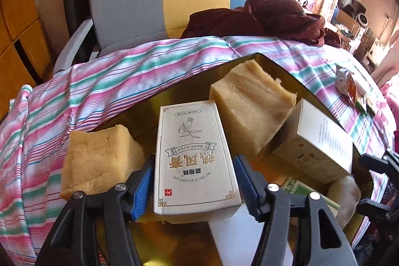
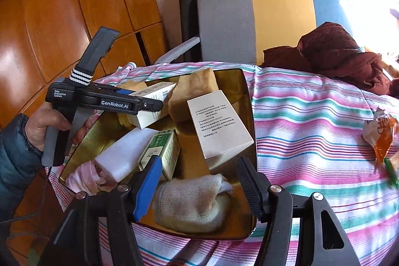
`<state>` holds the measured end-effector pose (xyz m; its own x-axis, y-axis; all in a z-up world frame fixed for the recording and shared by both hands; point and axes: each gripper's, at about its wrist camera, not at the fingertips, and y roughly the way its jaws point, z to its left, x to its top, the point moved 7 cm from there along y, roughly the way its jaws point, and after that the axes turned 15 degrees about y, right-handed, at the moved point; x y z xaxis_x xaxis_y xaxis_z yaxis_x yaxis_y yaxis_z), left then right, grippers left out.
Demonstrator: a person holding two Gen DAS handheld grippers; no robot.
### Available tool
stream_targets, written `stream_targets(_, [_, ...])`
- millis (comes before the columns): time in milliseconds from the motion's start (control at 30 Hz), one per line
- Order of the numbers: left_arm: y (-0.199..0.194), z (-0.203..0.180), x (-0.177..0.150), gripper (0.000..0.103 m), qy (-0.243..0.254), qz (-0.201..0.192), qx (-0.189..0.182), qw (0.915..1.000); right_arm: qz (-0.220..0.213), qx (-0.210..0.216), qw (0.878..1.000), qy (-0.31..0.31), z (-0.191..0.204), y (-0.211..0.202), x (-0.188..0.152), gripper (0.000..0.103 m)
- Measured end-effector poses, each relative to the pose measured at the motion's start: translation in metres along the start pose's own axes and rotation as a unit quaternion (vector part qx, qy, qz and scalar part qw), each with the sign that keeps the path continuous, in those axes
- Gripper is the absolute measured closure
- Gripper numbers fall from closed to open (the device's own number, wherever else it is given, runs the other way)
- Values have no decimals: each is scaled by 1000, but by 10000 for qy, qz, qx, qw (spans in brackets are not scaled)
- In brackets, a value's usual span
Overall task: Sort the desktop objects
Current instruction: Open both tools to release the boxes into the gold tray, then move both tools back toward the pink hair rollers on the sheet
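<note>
Left hand-held gripper clamping 1 white box, right hand-held gripper wide, tray with 3 sponges, 3 boxes

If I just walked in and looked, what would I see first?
Probably the shiny gold tray on the striped cloth, piled with boxes, sponge blocks and rolled socks. Right in the middle, the left gripper has its blue fingers on either side of a white box with a flower drawing. The right gripper hangs open above a rolled sock at the tray's near edge.
</note>
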<state>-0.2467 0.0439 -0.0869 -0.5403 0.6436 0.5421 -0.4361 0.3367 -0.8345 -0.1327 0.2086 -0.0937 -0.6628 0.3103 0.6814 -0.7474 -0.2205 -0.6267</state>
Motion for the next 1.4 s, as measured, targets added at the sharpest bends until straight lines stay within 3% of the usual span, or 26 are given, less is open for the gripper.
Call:
stream_targets(467, [-41, -15, -17, 46, -115, -310, 364, 9988, -142, -268, 9987, 410, -44, -24, -7, 39])
stream_targets(700, [-24, -9, -22, 47, -373, -1, 620, 9974, -275, -359, 9981, 413, -54, -40, -10, 38])
stream_targets(867, [-21, 0, -16, 47, -581, -25, 804, 9951, -386, -459, 9971, 465, -67, -55, -13, 37])
stream_targets(1067, [-47, -14, -9, 45, -603, -395, 623, 9954, -422, -805, 9910, 979, -121, -72, -25, 33])
stream_targets(1233, [-75, -48, 4, 40, -707, -889, -151, 9934, -474, -1164, 9812, 1466, -176, -92, -41, 33])
stream_targets(1400, [-83, -107, 28, 39, -401, -1115, -715, 9904, -792, -1517, 9613, 2160, -240, -130, -49, 31])
